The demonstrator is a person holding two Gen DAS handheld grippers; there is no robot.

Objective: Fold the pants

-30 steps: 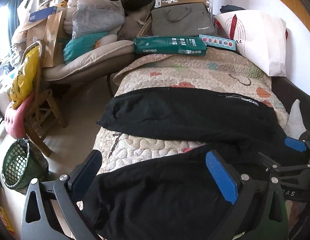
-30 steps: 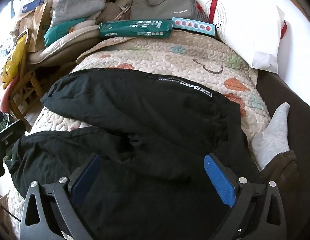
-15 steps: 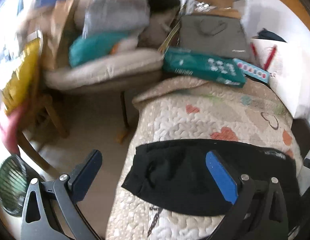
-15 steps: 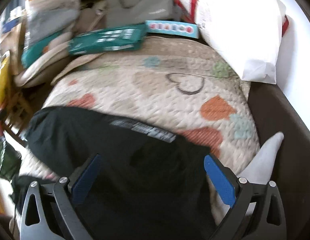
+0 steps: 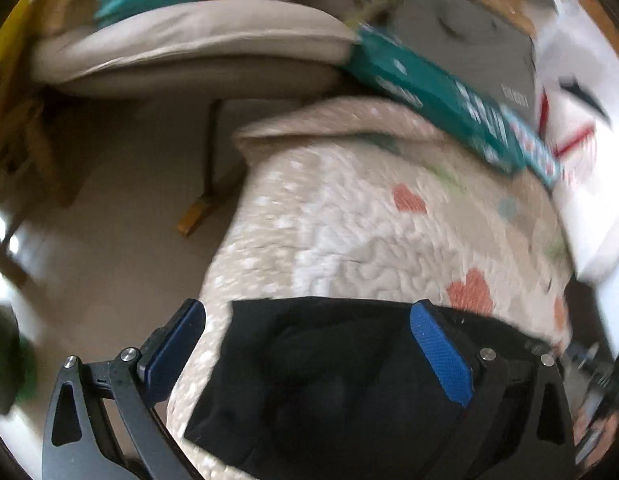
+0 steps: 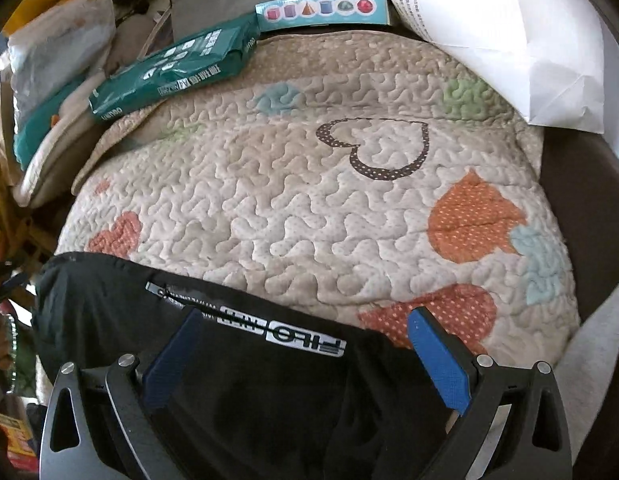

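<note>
The black pants lie across the near end of the heart-patterned quilt. Both tongs hover low over them, aimed forward along the quilt: the left tongs spread wide over the pants' leg end, the right tongs likewise spread, straddling the white logo. A green package lies at the quilt's far edge.

My left wrist view is smeared with motion blur, worst toward the far edges, while my right wrist view is sharp. Soft daylight fills both, glaring white at the left rim of the left view. Fisheye bending curves the borders, and dark vignette closes each corner. Shadows are faint and diffuse.
</note>
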